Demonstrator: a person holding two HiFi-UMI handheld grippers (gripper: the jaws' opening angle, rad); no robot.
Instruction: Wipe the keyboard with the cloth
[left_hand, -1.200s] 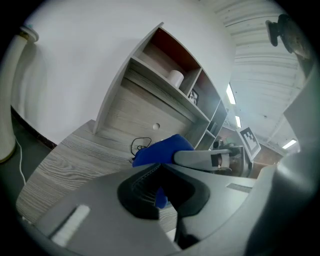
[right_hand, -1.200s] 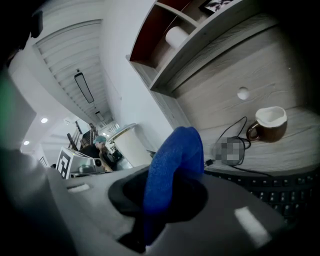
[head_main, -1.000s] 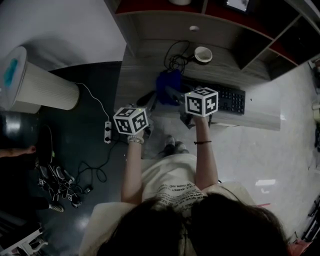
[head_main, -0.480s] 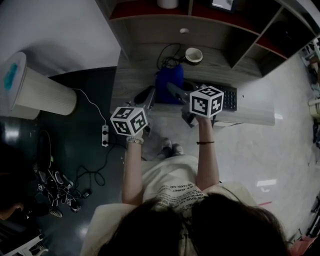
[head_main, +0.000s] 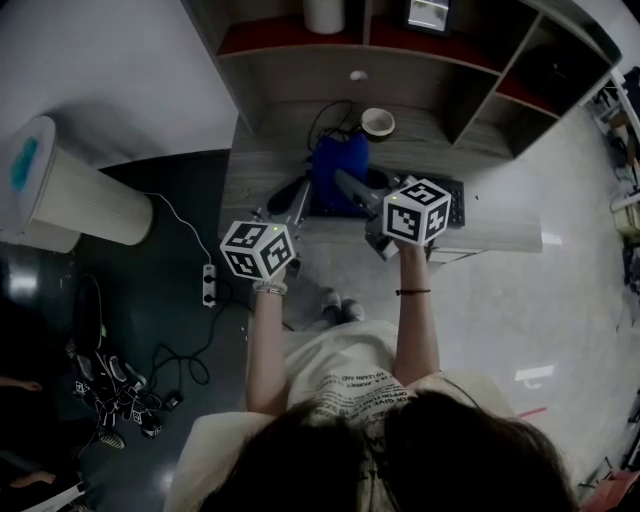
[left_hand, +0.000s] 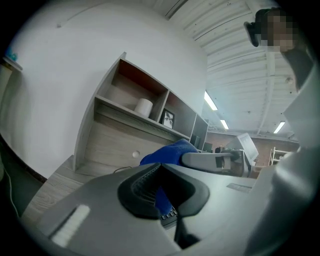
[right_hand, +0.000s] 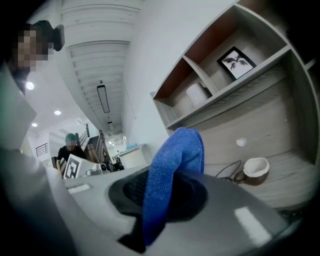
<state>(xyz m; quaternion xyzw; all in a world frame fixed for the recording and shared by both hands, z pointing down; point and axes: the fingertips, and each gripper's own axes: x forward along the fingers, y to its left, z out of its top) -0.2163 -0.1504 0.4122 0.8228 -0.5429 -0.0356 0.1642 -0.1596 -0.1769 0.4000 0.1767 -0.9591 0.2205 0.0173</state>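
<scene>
Where the head view looks down, the worktop (head_main: 260, 170) fills the upper middle, with shelves along its back edge.

- Ribbed white cylinder (head_main: 85, 195): on the floor, well left of the worktop's left edge.
- Keyboard (head_main: 456, 205): black, lying along the front edge, right of centre. Only its right end shows, because the right gripper's marker cube covers the rest.
- Cloth (head_main: 338, 165): blue, bunched, near the middle of the worktop over the keyboard's left end (contact with the keys not resolvable).
- Right gripper (right_hand: 165, 192): jaws clamped on the cloth, which rises from between them as a folded hump.
- Left gripper (left_hand: 162, 190): just left of the cloth, near the front edge. Its jaws are a narrow slit apart with nothing clamped, and the cloth and a few keys show through the slit.
- Cup (head_main: 377, 122): toward the back edge, behind the cloth, with a dark cable (head_main: 325, 120) looped just beside it on the left.
- Power strip (head_main: 207, 285): white, on the floor below the worktop's front left corner.
</scene>
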